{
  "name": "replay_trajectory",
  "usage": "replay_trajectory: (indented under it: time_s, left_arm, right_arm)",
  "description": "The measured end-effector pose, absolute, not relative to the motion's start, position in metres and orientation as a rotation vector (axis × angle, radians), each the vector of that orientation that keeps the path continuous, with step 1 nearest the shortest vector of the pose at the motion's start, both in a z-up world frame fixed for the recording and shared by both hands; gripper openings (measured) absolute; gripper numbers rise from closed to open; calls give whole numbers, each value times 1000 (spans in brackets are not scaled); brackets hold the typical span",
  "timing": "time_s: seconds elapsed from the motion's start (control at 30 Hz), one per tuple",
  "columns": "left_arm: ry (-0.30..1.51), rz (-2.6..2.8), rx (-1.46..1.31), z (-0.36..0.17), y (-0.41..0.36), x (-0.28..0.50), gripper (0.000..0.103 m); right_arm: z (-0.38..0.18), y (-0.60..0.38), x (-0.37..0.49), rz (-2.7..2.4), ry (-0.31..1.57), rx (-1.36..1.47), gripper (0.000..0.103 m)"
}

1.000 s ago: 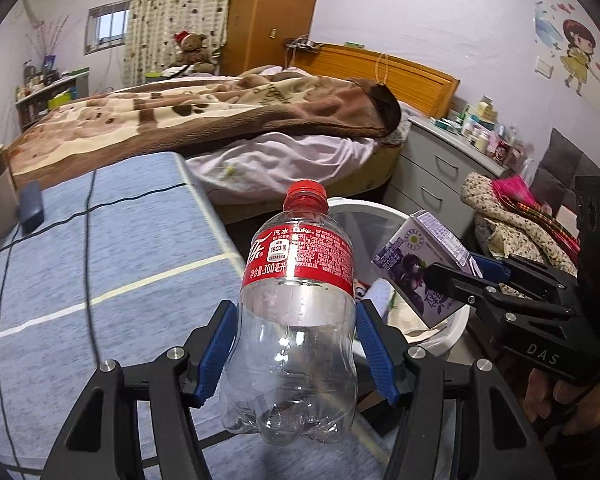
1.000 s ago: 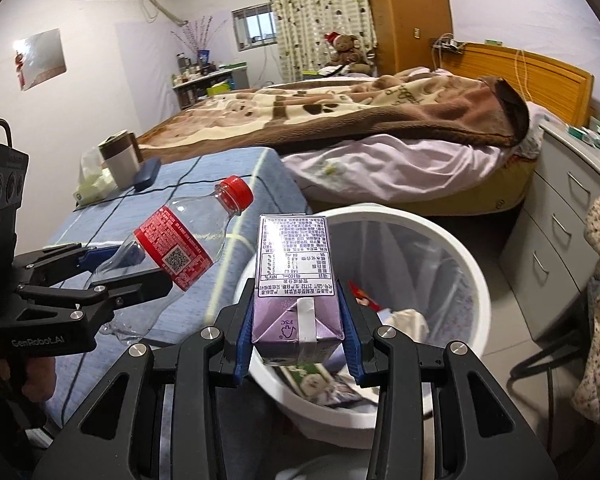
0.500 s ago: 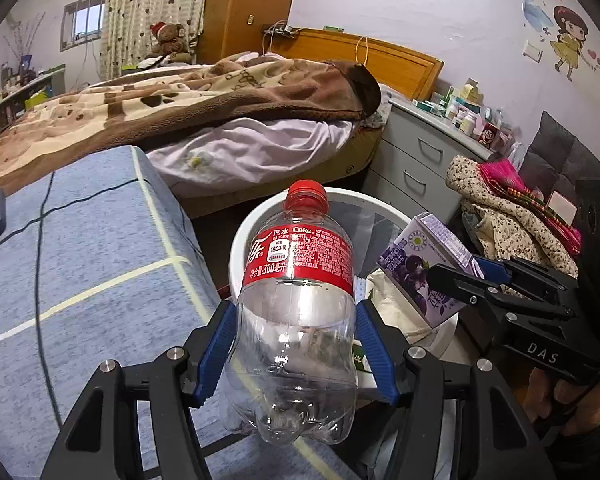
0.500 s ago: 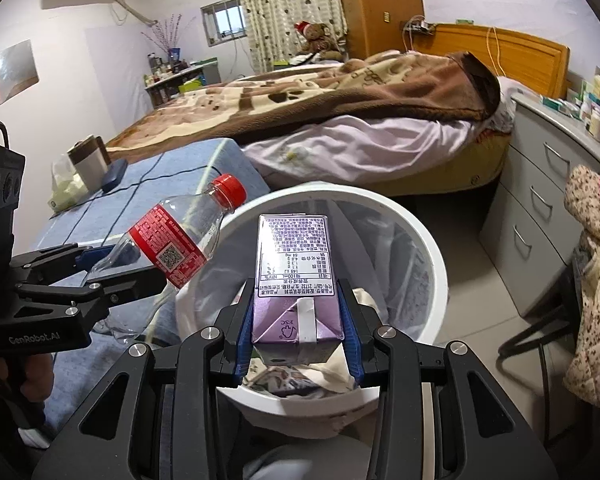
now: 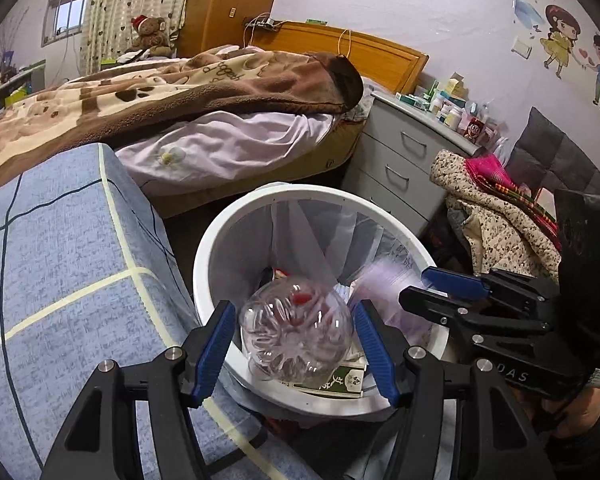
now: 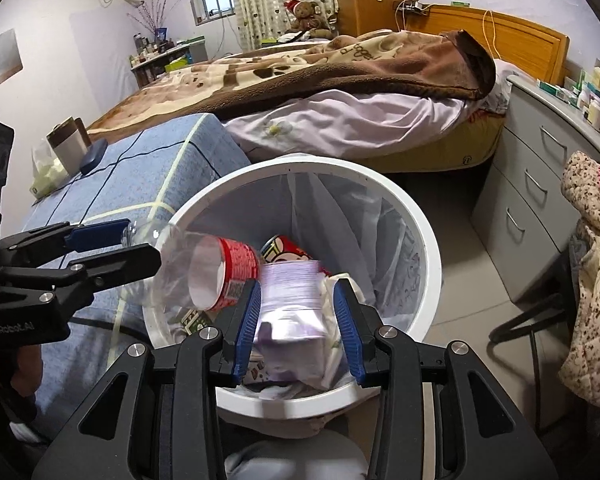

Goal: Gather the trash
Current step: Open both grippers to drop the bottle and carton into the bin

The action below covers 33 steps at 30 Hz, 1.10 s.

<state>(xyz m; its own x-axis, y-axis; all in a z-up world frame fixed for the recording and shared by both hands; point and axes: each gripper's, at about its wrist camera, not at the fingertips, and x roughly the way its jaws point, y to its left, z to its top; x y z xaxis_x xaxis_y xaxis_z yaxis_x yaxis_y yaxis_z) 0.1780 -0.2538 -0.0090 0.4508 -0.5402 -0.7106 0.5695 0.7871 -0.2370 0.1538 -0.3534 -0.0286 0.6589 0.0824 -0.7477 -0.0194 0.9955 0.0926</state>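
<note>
Both tongs are over the white bin (image 5: 204, 264), which stands on the floor just beside the blue checked surface (image 5: 60, 280) and near the foot of the bed (image 5: 220, 148). Left tongs (image 5: 296, 340): blue pads spread apart, with a gap visible on either side of the clear plastic bottle (image 5: 292, 332); the bottle sits between the pads, base toward the camera, red-labelled end pointing down into the bin. From the right wrist view the same bottle (image 6: 204, 276) lies tilted across the bin's near-left rim (image 6: 428, 248), blurred, its base end at the left tongs' tips (image 6: 124, 240). Whether any pad is touching it, I cannot tell. Right tongs (image 6: 296, 320): pads set wide, the purple carton (image 6: 292, 300) between them, blurred, with a gap on the right pad's side; contact on the left pad's side is not clear. The carton is inside the bin's mouth, above crumpled paper and a red printed wrapper (image 6: 284, 250) already in the liner. In the left view the carton (image 5: 384, 280) shows only as a purple smear just beyond the right tongs (image 5: 440, 292). A grey drawer unit (image 6: 540, 184) stands on the far right of the bin.
</note>
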Motion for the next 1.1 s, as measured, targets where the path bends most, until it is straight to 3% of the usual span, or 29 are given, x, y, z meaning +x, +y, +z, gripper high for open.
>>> replay_trajectory:
  time_s: [1.1]
  left_arm:
    - [784,-451,48,19,-170,94,62]
  right_arm:
    - [0,-297,98,165,764,33,44]
